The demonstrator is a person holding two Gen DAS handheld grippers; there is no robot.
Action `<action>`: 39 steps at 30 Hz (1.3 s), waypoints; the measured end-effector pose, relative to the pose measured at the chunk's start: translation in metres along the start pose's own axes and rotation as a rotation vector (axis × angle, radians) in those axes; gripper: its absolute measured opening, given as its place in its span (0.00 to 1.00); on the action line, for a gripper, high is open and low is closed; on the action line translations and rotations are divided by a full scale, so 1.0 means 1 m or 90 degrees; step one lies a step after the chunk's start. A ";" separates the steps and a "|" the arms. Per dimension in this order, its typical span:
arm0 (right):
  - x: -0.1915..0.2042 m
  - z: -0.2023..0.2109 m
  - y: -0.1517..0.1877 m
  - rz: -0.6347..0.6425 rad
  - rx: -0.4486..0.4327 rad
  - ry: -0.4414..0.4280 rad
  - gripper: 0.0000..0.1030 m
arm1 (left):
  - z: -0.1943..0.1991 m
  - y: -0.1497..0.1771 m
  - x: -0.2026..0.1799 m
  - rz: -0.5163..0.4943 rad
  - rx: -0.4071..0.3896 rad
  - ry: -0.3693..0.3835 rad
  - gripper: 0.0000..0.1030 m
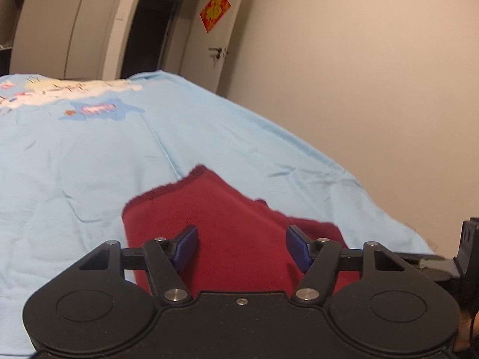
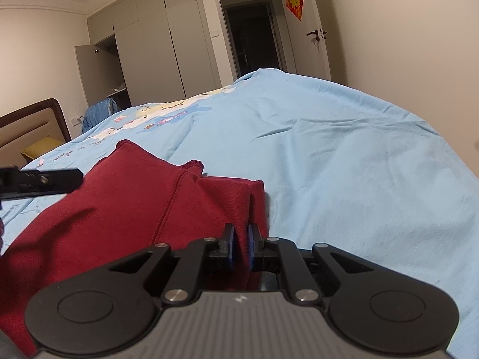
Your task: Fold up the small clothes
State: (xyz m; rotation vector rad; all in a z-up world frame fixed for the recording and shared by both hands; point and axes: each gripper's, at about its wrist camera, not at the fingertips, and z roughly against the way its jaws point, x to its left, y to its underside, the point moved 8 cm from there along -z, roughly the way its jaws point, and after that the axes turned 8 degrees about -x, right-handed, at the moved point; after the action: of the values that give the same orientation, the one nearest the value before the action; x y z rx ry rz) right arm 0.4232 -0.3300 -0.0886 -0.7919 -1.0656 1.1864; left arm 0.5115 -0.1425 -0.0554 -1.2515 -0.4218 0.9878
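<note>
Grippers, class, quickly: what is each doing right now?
Left gripper: open, holding nothing.
Right gripper: shut on the dark red knitted garment.

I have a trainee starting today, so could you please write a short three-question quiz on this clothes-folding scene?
1. True or false: the left tongs are clamped on the red garment.
2. Which tongs grip a fold of the garment: A left, B right, C neither?
3. Fill in: the garment lies on a light ____ bedsheet.

Key: 1 false, they stand open over it. 2 B, the right tongs pinch red fabric. 3 blue.
</note>
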 end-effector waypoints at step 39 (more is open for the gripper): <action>0.048 0.006 0.004 0.118 -0.010 -0.044 0.83 | 0.056 0.057 0.033 0.096 0.048 -0.192 0.96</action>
State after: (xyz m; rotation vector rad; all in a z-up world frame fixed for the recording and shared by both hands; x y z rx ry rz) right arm 0.4178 -0.2828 -0.0799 -0.8825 -1.0773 1.3718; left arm 0.4653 -0.0829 -0.0984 -1.0810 -0.5230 1.3176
